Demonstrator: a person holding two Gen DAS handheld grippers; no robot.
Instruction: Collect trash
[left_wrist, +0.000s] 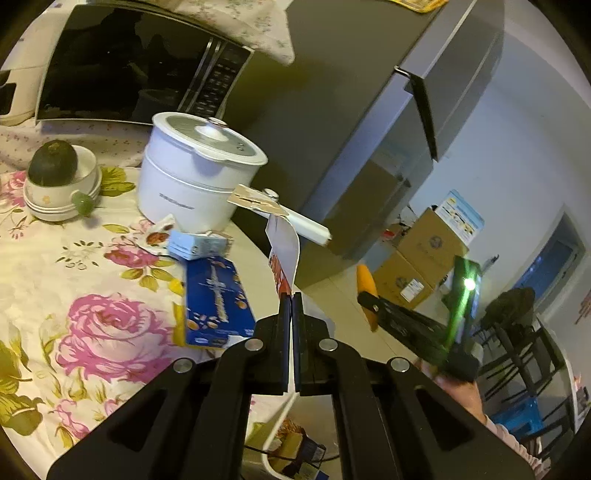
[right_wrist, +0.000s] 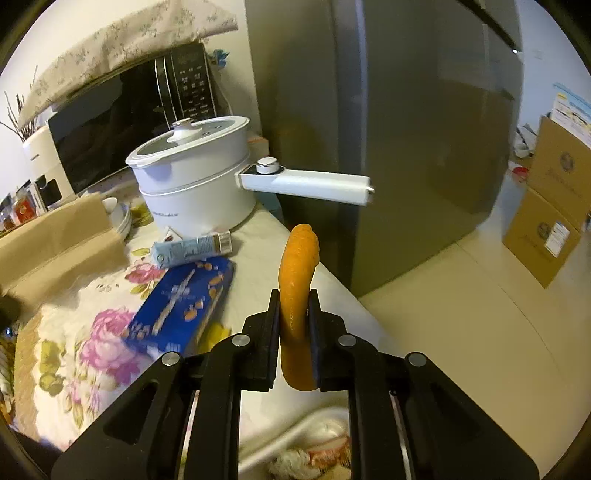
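Left gripper (left_wrist: 291, 295) clenched on bottom edge of a white-and-red wrapper (left_wrist: 283, 254), which stands up from the fingertips, past the table's right edge. Right gripper (right_wrist: 293, 293) clamped on an orange peel strip (right_wrist: 297, 280), pinched at mid-length w/ top end curling up above the pads and lower end hanging below; in left wrist view same peel (left_wrist: 365, 284) shows to the right, off the table, over floor. More trash on floral tablecloth (left_wrist: 92, 295): blue snack box (left_wrist: 218, 299) flat near right table edge, small pale-blue carton (left_wrist: 197, 245) on its side just beyond it, crumpled wrapper bit (left_wrist: 159, 234) touching carton's left end, all in front of white electric pot (left_wrist: 195, 173). Pot handle (right_wrist: 306, 182) juts right, out over table edge. Bin w/ scraps (left_wrist: 295, 446) low in frame betw. gripper arms, mostly hidden by them; contents hard to make out, blurred in right wrist view. Brown paper bag (right_wrist: 59, 240) at left in right wrist view, motion-blurred, cut off by frame. Person's hand (left_wrist: 461, 395) and sleeve partly seen under right gripper. Stacked bowls (left_wrist: 62, 188) w/ dark round fruit far left; microwave (left_wrist: 129, 70) at back under cloth cover. Grey fridge (right_wrist: 388, 129) close beside table on right; open floor right of table to cardboard boxes (right_wrist: 550, 206) by far wall.
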